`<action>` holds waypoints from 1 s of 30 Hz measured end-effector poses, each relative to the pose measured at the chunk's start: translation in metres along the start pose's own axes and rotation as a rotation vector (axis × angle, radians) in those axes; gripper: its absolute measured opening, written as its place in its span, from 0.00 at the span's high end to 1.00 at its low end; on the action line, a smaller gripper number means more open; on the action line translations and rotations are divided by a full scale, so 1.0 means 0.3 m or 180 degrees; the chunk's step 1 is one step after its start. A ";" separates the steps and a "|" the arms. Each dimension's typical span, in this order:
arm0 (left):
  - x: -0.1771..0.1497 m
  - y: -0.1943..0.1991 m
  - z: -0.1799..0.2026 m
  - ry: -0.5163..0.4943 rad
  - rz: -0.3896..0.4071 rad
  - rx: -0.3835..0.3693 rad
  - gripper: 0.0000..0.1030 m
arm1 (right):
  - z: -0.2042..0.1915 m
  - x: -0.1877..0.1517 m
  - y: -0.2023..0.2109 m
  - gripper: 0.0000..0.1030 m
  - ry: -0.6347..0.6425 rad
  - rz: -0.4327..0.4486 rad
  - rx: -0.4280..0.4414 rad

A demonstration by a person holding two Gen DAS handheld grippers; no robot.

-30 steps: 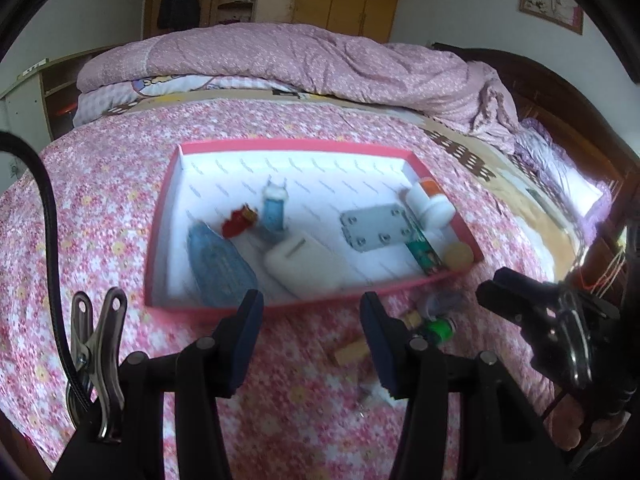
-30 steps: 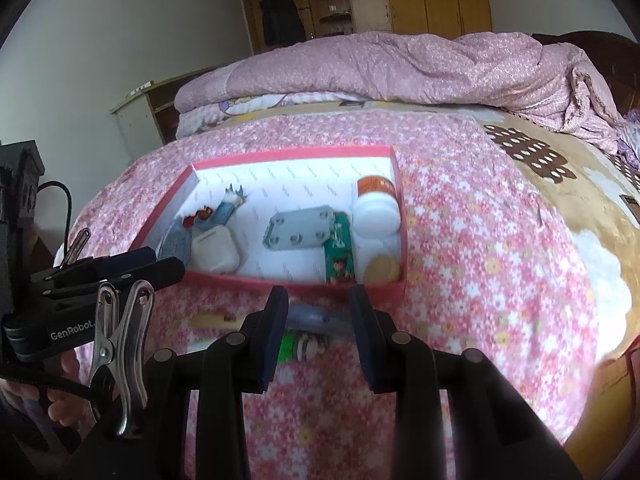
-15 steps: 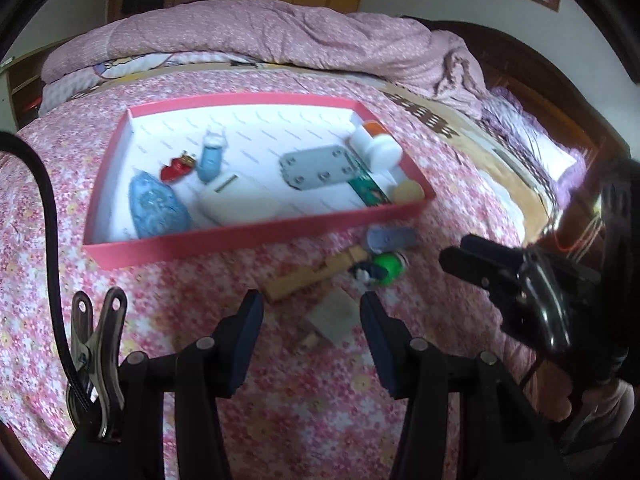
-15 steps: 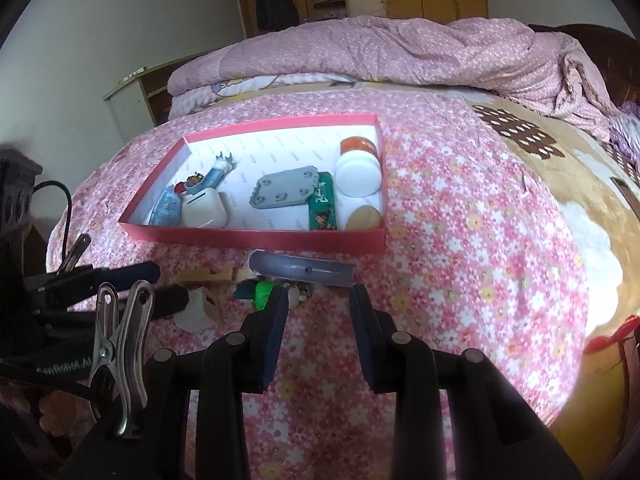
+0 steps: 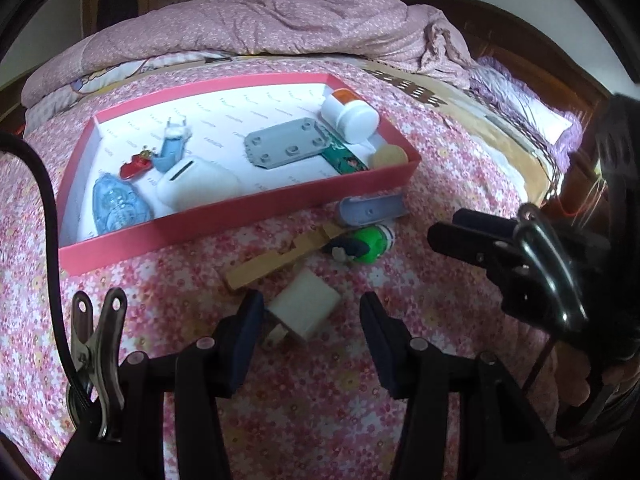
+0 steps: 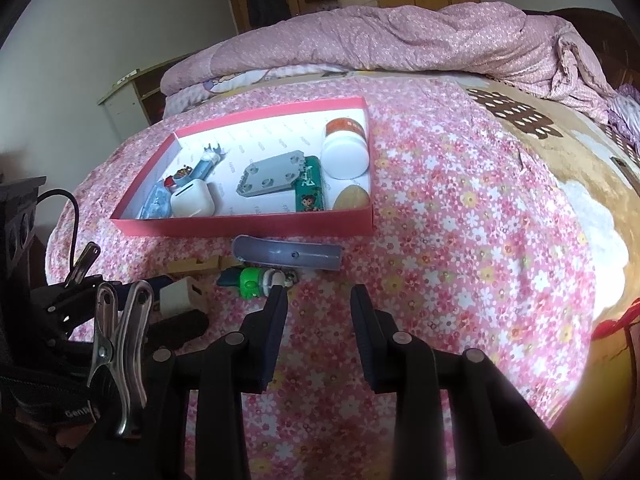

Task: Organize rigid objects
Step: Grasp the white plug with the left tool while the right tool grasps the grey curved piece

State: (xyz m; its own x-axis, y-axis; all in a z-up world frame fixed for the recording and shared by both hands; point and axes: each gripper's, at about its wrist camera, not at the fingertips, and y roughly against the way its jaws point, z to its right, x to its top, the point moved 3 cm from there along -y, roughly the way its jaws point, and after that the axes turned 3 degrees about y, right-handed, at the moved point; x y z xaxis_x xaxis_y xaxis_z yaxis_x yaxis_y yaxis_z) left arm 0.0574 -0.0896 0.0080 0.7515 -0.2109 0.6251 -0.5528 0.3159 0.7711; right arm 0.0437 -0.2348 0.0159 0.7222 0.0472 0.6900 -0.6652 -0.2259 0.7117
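Left gripper (image 5: 312, 320): jaws apart, holding nothing. A white charger plug (image 5: 304, 310) lies on the bedspread (image 5: 360, 400) between the two fingertips; contact with either pad cannot be confirmed.

Right gripper (image 6: 318, 316): jaws apart, empty, positioned over bare bedspread. Its left fingertip stands just in front of a green toy figure (image 6: 252, 280).

Loose items on the bedspread, in front of the box:
- a wooden clothespin (image 5: 280, 258), lying just beyond the charger plug;
- the green toy figure, beside the clothespin's far end;
- a grey curved plastic piece (image 6: 286, 256), lying along the near wall of the box, just beyond the toy.

Red box (image 5: 224, 216), shallow, white inside, resting on the bedspread. Contents:
- a white bottle (image 5: 348, 114) with an orange band, on its side at the right end;
- a grey plate with holes (image 5: 288, 144), mid-box;
- a green card pack (image 5: 346, 158), beside the plate;
- a tan round disc (image 5: 388, 156), in the near right corner;
- a white earbud case (image 5: 198, 188);
- a blue clear oval item (image 5: 118, 204), at the near left;
- a small red trinket (image 5: 136, 164) and a blue and white toy (image 5: 172, 144), side by side.

A folded pink quilt (image 5: 280, 24) lies across the far end of the bed.
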 end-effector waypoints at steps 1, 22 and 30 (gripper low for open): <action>-0.001 -0.002 0.005 -0.0024 0.0011 0.0007 0.51 | 0.005 0.000 -0.001 0.58 -0.0027 0.0004 -0.0005; -0.019 0.068 -0.118 0.0266 0.0218 0.0119 0.61 | -0.019 0.046 -0.100 0.35 -0.0595 -0.0257 0.0494; -0.040 0.076 -0.176 0.0424 0.0232 0.0097 0.61 | -0.068 0.078 -0.150 0.21 -0.0450 -0.0227 0.0282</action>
State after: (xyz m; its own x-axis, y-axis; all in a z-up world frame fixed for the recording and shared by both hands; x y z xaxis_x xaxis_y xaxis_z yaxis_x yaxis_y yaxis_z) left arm 0.0549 -0.0309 0.0118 0.7490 -0.0632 0.6595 -0.6167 0.2973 0.7289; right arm 0.0866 -0.2037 0.0027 0.7907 -0.0697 0.6083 -0.5965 -0.3119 0.7396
